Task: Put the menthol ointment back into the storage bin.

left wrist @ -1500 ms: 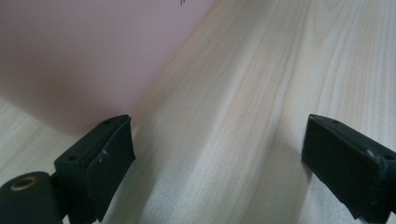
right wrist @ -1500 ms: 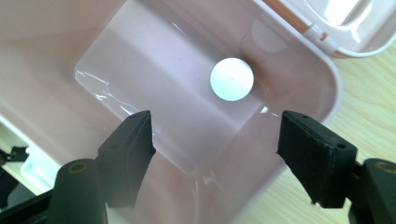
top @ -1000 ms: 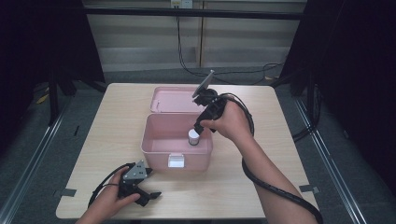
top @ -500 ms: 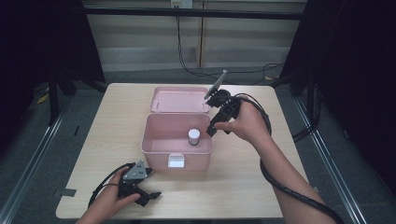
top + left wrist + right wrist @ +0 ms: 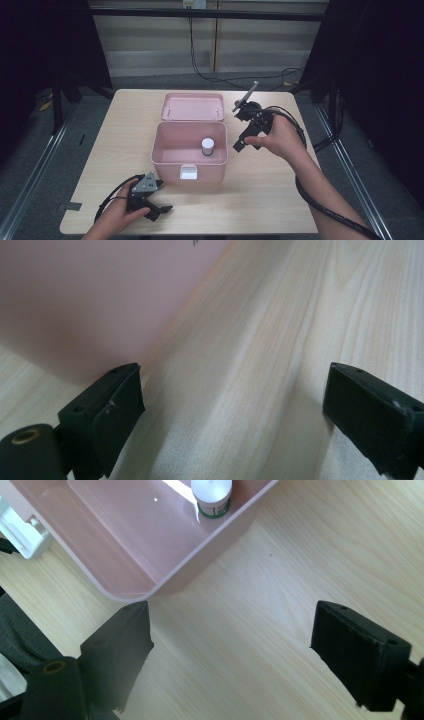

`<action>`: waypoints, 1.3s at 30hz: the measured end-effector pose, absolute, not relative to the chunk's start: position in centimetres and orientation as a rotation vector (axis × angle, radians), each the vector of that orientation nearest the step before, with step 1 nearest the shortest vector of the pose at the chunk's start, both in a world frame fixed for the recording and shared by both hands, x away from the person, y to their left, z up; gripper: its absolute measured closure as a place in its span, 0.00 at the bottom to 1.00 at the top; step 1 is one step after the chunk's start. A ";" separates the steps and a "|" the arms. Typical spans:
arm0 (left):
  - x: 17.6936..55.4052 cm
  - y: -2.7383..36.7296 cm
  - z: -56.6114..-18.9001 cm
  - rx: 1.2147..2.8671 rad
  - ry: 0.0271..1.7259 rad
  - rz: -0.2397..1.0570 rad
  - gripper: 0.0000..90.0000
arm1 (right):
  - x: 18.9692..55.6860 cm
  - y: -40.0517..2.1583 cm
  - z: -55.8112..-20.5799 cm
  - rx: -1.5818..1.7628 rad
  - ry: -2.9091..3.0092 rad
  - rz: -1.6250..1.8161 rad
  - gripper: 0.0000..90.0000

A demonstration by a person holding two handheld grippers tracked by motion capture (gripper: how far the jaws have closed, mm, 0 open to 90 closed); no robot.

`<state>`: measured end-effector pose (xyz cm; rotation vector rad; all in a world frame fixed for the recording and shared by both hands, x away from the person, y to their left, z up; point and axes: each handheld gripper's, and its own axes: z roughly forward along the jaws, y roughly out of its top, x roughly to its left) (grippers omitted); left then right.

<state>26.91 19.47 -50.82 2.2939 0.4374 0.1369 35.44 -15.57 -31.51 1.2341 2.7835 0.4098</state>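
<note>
White-capped bottle point(image 5: 207, 146) stands upright inside pink box point(image 5: 167, 150).

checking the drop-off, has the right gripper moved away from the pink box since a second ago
Yes. The right gripper has pulled out of the pink box to its right, over the table; its jaws have just opened, leaving the bottle inside.

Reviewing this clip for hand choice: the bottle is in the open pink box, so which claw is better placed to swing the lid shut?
Probably right: the right claw is open beside the box, near the lid; the left claw sits at the table's near edge.
</note>
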 end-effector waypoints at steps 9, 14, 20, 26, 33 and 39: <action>26.9 19.5 -50.8 2.294 0.437 0.138 0.10 | 34.6 -17.4 -32.2 1.249 2.783 0.433 0.18; 26.9 19.5 -50.8 2.294 0.437 0.139 0.10 | 34.1 -18.6 -32.8 1.252 2.791 0.448 0.18; 26.9 19.5 -50.8 2.293 0.439 0.136 0.10 | 33.7 -19.7 -34.0 1.260 2.785 0.446 0.18; 26.9 19.5 -50.8 2.293 0.440 0.134 0.10 | 33.5 -20.4 -35.1 1.274 2.789 0.458 0.18; 26.9 19.5 -50.8 2.293 0.439 0.135 0.10 | 33.0 -21.0 -36.9 1.266 2.788 0.518 0.18; 26.9 19.5 -50.8 2.293 0.439 0.135 0.10 | 32.4 -21.1 -37.8 1.264 2.787 0.545 0.18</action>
